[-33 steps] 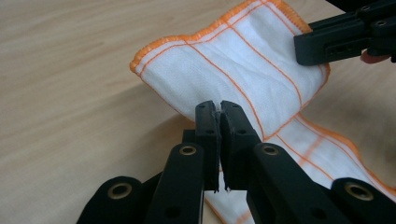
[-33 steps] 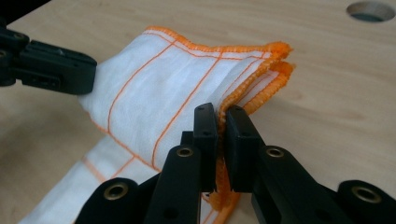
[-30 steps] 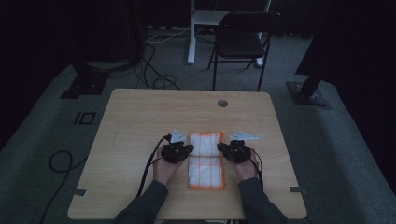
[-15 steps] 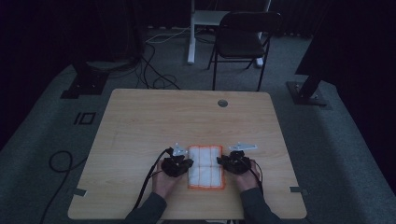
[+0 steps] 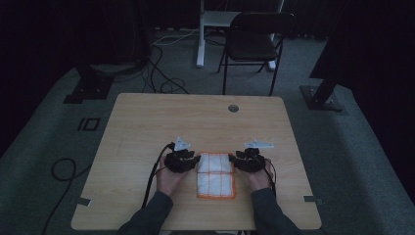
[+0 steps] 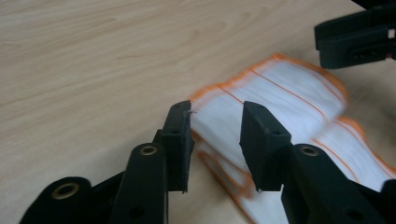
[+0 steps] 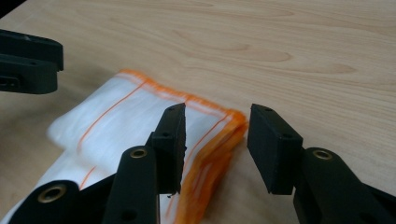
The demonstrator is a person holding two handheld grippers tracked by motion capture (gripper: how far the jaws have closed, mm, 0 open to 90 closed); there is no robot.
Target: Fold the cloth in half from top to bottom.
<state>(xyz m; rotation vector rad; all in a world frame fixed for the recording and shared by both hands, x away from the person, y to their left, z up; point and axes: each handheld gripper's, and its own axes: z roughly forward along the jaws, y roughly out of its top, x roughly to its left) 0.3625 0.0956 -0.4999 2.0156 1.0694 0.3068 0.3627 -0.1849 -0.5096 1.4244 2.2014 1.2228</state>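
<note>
Now both tools have just been opening, letting go of the folded white cloth (image 5: 216, 175) with orange stitching. The left tool (image 6: 215, 135) stands with its jaws apart, the cloth's folded corner lying between them but pressed by neither. The right tool (image 7: 215, 140) likewise gapes over the opposite corner, where the orange edges are stacked. The cloth lies flat on the desk (image 5: 147, 122) between the two tools, just beyond the person's hands. By my reading a fold is just finished; the next move calls for drawing both tools clear and re-gripping fresh edges for another fold.
</note>
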